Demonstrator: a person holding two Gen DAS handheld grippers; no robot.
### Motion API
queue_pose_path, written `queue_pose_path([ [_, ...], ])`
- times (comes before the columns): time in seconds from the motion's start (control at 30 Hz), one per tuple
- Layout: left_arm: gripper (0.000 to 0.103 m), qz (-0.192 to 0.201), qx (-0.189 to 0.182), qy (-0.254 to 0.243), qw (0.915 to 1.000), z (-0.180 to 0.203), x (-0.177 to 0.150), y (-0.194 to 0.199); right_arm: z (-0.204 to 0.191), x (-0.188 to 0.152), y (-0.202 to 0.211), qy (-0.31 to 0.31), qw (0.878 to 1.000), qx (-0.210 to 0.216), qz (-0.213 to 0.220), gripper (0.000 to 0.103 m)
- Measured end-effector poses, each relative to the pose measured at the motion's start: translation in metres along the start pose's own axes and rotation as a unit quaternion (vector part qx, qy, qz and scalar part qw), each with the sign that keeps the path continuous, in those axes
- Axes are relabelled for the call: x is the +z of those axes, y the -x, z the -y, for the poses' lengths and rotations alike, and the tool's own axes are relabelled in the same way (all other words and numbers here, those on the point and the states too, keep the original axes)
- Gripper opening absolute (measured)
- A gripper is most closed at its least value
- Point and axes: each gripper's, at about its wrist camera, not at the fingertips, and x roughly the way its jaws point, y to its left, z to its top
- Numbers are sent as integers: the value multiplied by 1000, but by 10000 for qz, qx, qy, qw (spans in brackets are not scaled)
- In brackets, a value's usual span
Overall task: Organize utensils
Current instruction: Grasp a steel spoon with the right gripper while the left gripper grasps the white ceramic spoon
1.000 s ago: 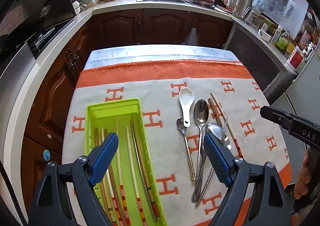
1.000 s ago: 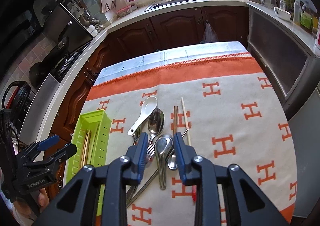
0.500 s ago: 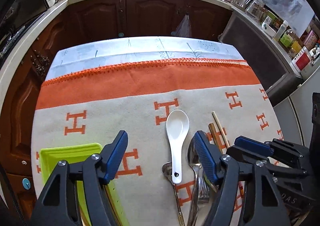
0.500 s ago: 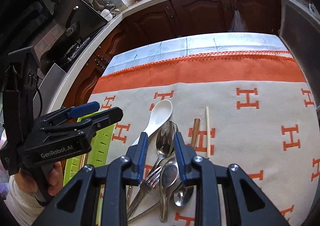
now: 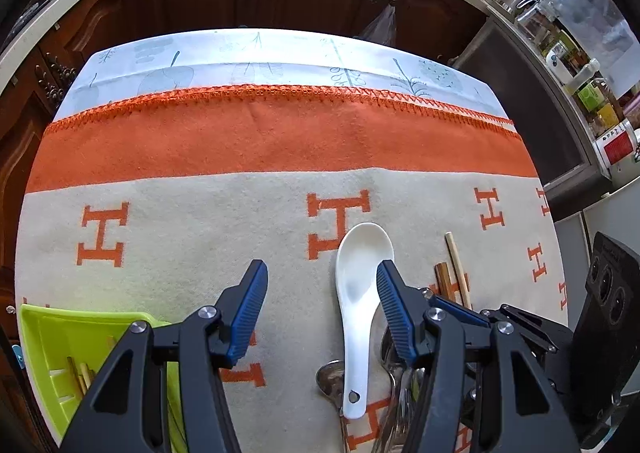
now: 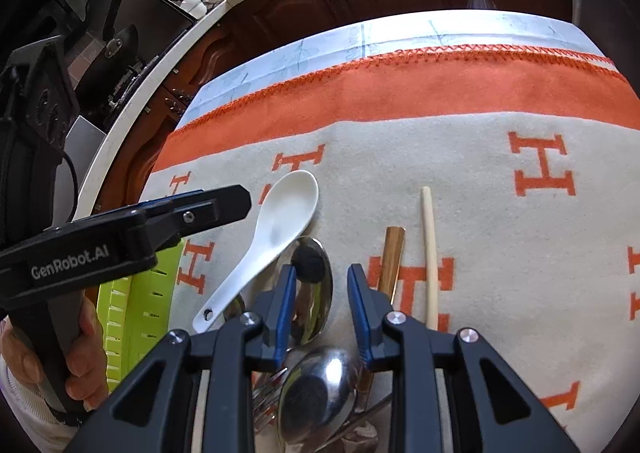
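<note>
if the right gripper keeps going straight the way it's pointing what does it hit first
Most likely the steel spoon whose bowl lies between the right gripper fingers in its own camera view. The jaws stand apart with nothing pinched. The white ceramic spoon lies off to one side; how close the tips are is unclear.

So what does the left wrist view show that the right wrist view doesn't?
Only the left wrist view: chopsticks inside the green basket. Only the right wrist view: the hand holding the left gripper, and the metal spoons' bowls. Both: the white spoon, the loose chopsticks and the blanket.
</note>
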Motion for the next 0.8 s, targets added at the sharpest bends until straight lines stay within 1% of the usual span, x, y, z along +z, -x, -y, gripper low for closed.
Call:
queue_pose_path([
  [0.07,55,-40,-19,54,10000,-2,1,-4,-2,-2,-1,93,9999,32,43,24],
  [0.13,55,-28,-26,68,10000,-1,1,-7,-3,-4,-3,188,9998,65,54,8],
  [0.23,55,-54,-60,100,9999,-1,1,-11,-2,-10,0,215,9992,292,159,4],
  [0.4,55,-128,-98,113,9998,-1,2,-19,12,-18,19,-184,9973,594,395,3],
  [0.53,55,-88,-76,28,9999,3,0,-24,25,-26,42,-473,9937,760,670,2],
  [0.67,55,-2,-3,-125,9999,10,0,-27,30,-33,62,-550,9913,812,875,3],
  [0.8,55,167,180,-312,9992,18,-4,-28,30,-36,77,-534,9897,811,1053,3],
])
